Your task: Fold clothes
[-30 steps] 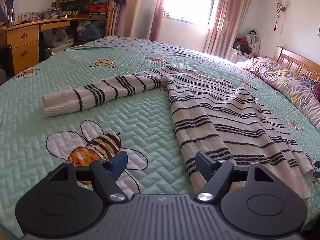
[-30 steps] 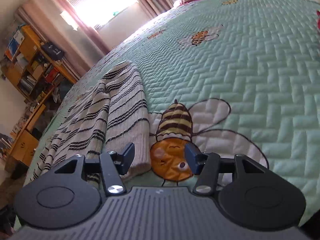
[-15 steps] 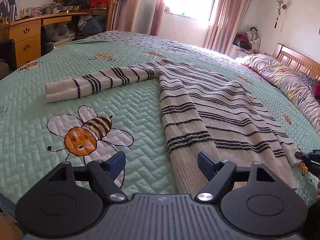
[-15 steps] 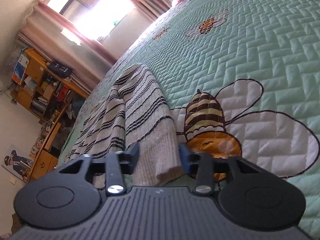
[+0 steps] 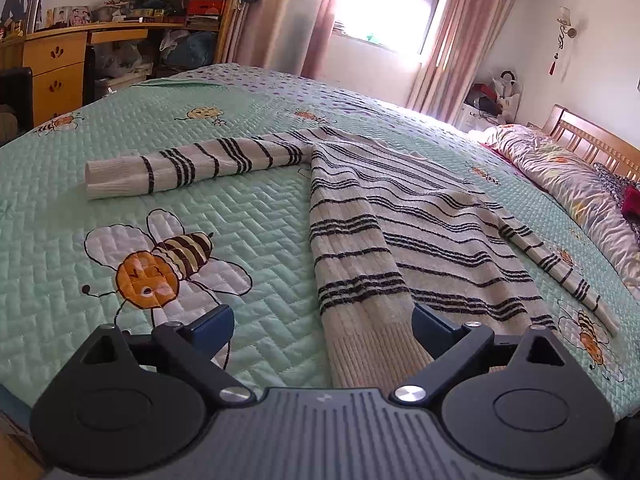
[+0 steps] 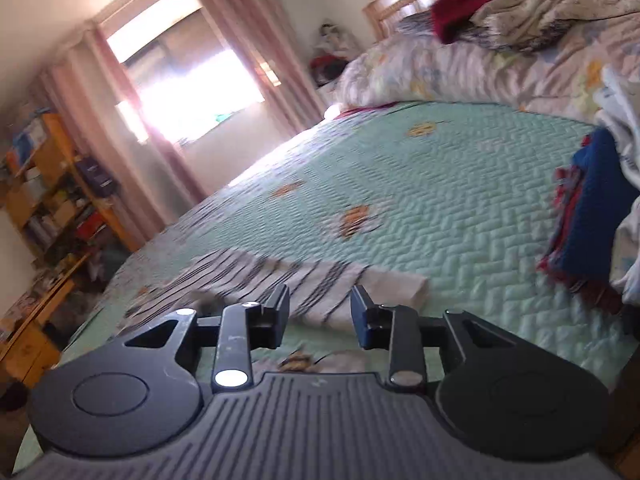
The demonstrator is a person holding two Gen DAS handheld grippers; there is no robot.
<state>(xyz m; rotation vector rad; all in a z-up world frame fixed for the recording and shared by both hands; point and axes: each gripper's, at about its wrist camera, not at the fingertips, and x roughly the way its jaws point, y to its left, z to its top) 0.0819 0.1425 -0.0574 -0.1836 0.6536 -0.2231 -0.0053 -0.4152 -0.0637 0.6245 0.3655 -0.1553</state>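
A cream sweater with black stripes [image 5: 420, 216] lies flat on the green bee-print bedspread [image 5: 248, 224]. One sleeve [image 5: 192, 164] stretches out to the left; the other [image 5: 560, 264] runs down toward the right. My left gripper [image 5: 324, 322] hovers low at the ribbed hem [image 5: 372, 344]. Its jaws are opening wide, the hem lies between them, and the pads stay clear of it. My right gripper [image 6: 320, 306] is lifted off the bed with its jaws opening and nothing between them. The sleeve's cuff [image 6: 396, 284] lies just beyond it, blurred.
A folded blue and red cloth [image 6: 588, 232] lies at the right of the bed, beside a heap of floral bedding [image 6: 500, 64] with a dark red garment [image 6: 472, 4] on top. A wooden desk [image 5: 56, 68] and bookshelves stand beyond the bed's left edge.
The right gripper shut on the sleeve cuff, then let it go and rose off the bed. The left gripper's jaws spread wider and the hem now lies between them.
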